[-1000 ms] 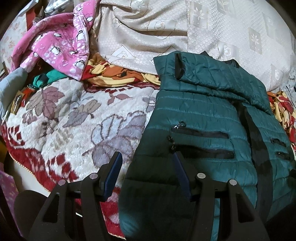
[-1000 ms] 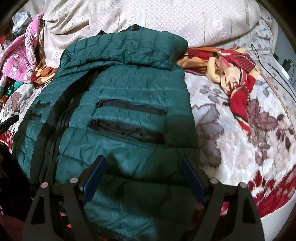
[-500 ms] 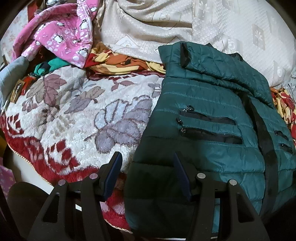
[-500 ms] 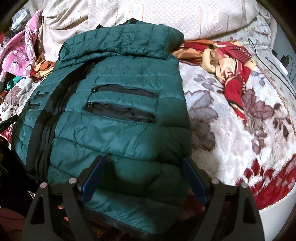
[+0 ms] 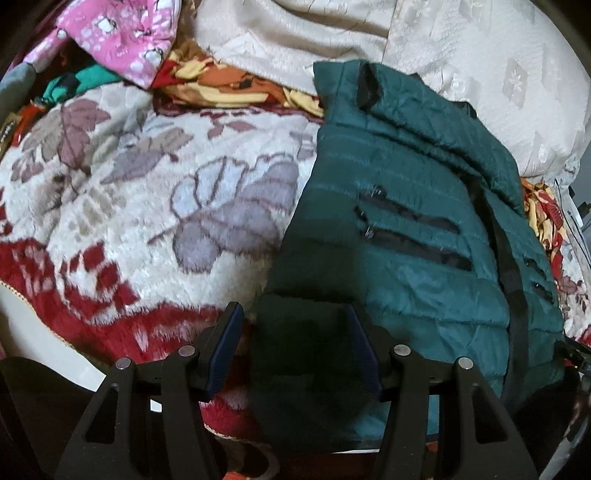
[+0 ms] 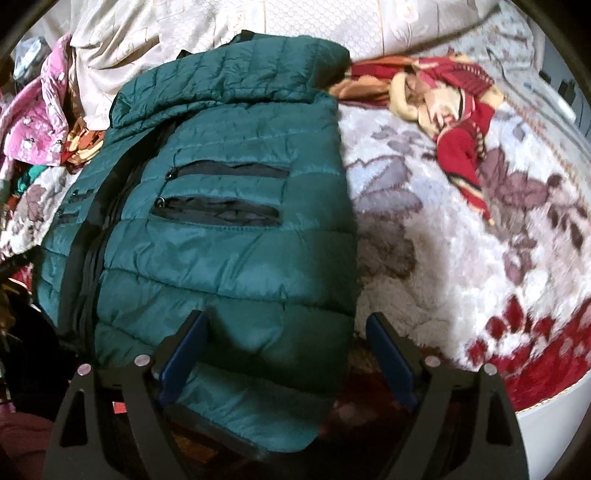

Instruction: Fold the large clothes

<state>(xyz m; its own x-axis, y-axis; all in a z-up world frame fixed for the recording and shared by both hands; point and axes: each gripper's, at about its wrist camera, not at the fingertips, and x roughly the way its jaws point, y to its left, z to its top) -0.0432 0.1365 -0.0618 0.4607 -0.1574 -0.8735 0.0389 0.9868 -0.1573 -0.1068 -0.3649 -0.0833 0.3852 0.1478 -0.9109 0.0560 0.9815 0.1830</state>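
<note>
A dark green quilted puffer jacket (image 5: 413,221) lies front up on the floral bed blanket, its hood toward the pillows and its hem hanging over the near bed edge. It also shows in the right wrist view (image 6: 229,229). My left gripper (image 5: 293,350) is open, its jaws on either side of the jacket's near left hem corner. My right gripper (image 6: 286,354) is open wide, its jaws either side of the jacket's near right hem. Neither gripper holds the cloth.
A white and red floral blanket (image 5: 147,206) covers the bed. Cream pillows (image 5: 461,55) lie at the far side. A pink patterned garment (image 5: 122,33) and an orange cloth (image 5: 229,85) lie at the far left. A red and yellow cloth (image 6: 454,118) lies right of the jacket.
Both grippers have drawn back toward the near bed edge, so the jacket's hem now lies between their jaws. Both stay open.
</note>
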